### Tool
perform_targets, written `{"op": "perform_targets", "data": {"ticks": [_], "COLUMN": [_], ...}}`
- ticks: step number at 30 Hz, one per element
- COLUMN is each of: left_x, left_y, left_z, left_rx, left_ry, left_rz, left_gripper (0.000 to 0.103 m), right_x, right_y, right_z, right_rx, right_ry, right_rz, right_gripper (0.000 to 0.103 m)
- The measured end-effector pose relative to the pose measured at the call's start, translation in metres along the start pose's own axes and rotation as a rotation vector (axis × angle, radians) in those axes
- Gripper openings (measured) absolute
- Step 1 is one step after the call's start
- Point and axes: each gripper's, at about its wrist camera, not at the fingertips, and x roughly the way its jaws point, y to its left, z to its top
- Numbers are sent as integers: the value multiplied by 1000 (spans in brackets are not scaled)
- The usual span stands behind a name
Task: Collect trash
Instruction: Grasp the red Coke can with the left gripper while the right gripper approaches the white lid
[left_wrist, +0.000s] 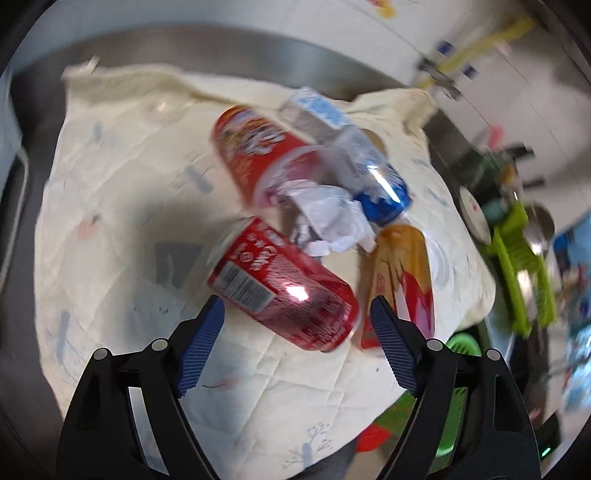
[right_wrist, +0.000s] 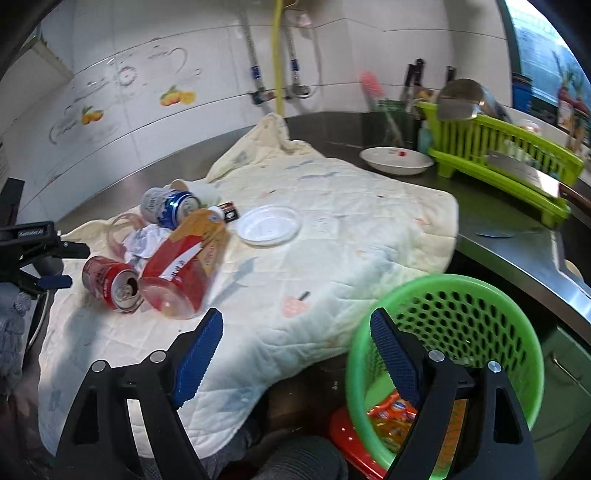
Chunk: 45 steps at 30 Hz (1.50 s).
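Note:
A red soda can (left_wrist: 284, 291) lies on its side on a cream quilted cloth (left_wrist: 122, 206), just beyond my open left gripper (left_wrist: 295, 314). Around it lie an orange-and-red bottle (left_wrist: 402, 273), crumpled white paper (left_wrist: 332, 218), a blue can (left_wrist: 380, 188) and a red snack tube (left_wrist: 258, 151). In the right wrist view the same pile shows at the left: the red can (right_wrist: 109, 282), the bottle (right_wrist: 184, 266), the blue can (right_wrist: 170, 206), and a white plastic lid (right_wrist: 269, 225). My right gripper (right_wrist: 295, 325) is open and empty, above the cloth's front edge beside a green mesh basket (right_wrist: 480, 317) holding wrappers. The left gripper (right_wrist: 48, 266) shows at the left edge.
A white bowl (right_wrist: 397, 160) and a green dish rack (right_wrist: 498, 155) with a pot lid and a cleaver stand on the steel counter (right_wrist: 498, 221) at the right. Tiled wall and pipes are behind. A small dark box (right_wrist: 229, 212) lies near the lid.

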Motion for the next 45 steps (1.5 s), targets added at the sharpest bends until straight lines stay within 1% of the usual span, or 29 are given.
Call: {"op": "perform_targets", "data": {"ticks": [2,5,7,13,19,23,27,33,37,41,43,45], "left_x": [4,8,16,40,51,54,59,66,67,67,66,64], "left_y": [5,12,14,22,23,26,30,34,30,27,25,21], "left_z": [-1,2,4,3,2,5,4,-2,-1,-1,0,2], "left_rx": [-39,-101,-141,-248,-293,-328,-363,-383,-339,-298,-266,-229], "left_ry": [0,-31,-18,30,22,16,30,47,54,59,60,62], "left_rz": [3,11,-9,-29,-24,-45,-78,-96,-90,-81,-75,-64], "left_gripper": [80,81,81,81,81,79,78,78,78,74,74,72], "right_x": [4,11,13,24,35,44,56,80,97,116,128,136], "right_y": [1,3,2,-2,0,1,2,-2,-1,2,4,7], "right_z": [1,2,2,5,9,13,21,39,48,56,60,63], "right_rx": [-5,-13,-14,-16,-21,-15,-10,24,15,-13,-37,-70], "right_ry": [6,12,17,35,49,62,69,94,108,125,144,143], "right_rz": [13,25,31,33,32,43,48,70,84,80,96,82], "right_gripper": [79,79,79,79,79,79,79,79,79,80,83,85]}}
